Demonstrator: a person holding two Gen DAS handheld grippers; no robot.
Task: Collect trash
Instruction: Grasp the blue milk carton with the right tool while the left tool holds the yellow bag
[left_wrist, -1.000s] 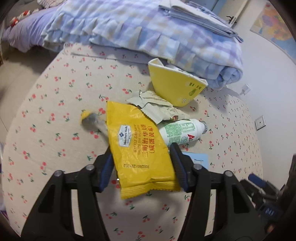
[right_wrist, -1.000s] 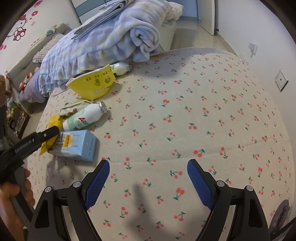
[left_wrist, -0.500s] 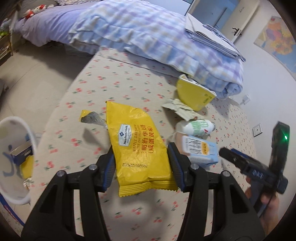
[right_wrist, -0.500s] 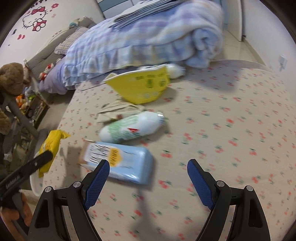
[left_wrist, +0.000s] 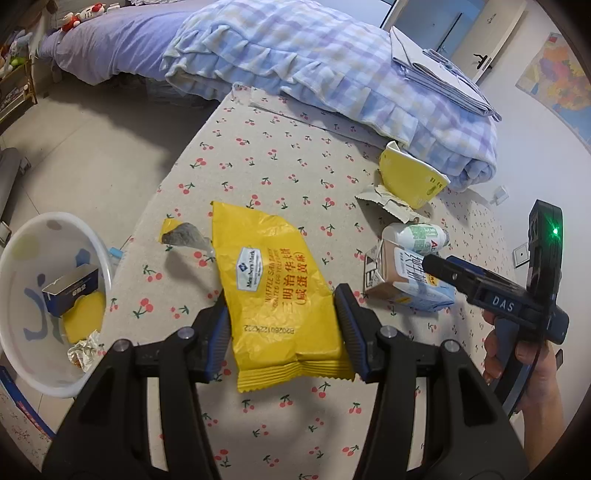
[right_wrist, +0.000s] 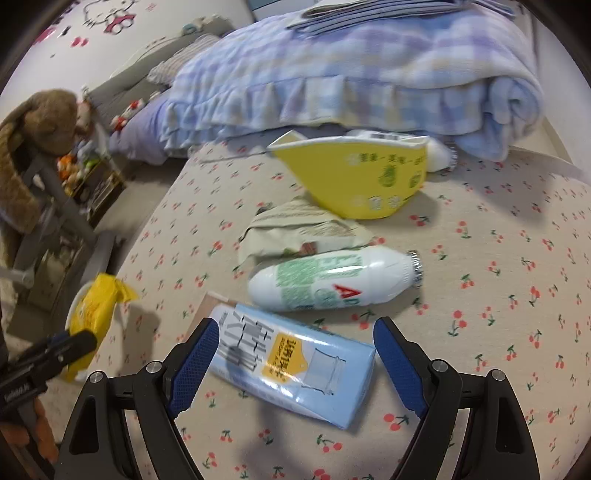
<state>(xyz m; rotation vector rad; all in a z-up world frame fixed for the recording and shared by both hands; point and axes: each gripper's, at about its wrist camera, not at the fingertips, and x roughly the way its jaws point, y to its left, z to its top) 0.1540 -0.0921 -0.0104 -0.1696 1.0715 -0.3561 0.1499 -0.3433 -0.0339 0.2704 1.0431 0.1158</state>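
Note:
My left gripper (left_wrist: 282, 332) is shut on a yellow snack packet (left_wrist: 273, 288), held above the cherry-print mattress (left_wrist: 258, 162) near its left edge. A white basin (left_wrist: 22, 258) on the floor beside it holds a blue box, a yellow piece and crumpled foil. My right gripper (right_wrist: 295, 325) stands open over a light-blue drink carton (right_wrist: 295, 365) lying flat; its pads flank the carton without touching it. Beyond the carton lie a white bottle (right_wrist: 332, 280), a crumpled beige wrapper (right_wrist: 295, 229) and a yellow paper bowl (right_wrist: 362, 177).
A folded checked blanket (left_wrist: 332, 74) covers the far end of the mattress. A small torn yellow scrap (left_wrist: 177, 232) lies near the left edge. A brown plush toy (right_wrist: 33, 140) and a rack stand on the floor to the left. A hand (left_wrist: 532, 362) holds the right tool.
The left gripper carried the packet toward the mattress's left edge, bringing the basin into view. The right gripper swept left across the mattress and now hangs over the carton.

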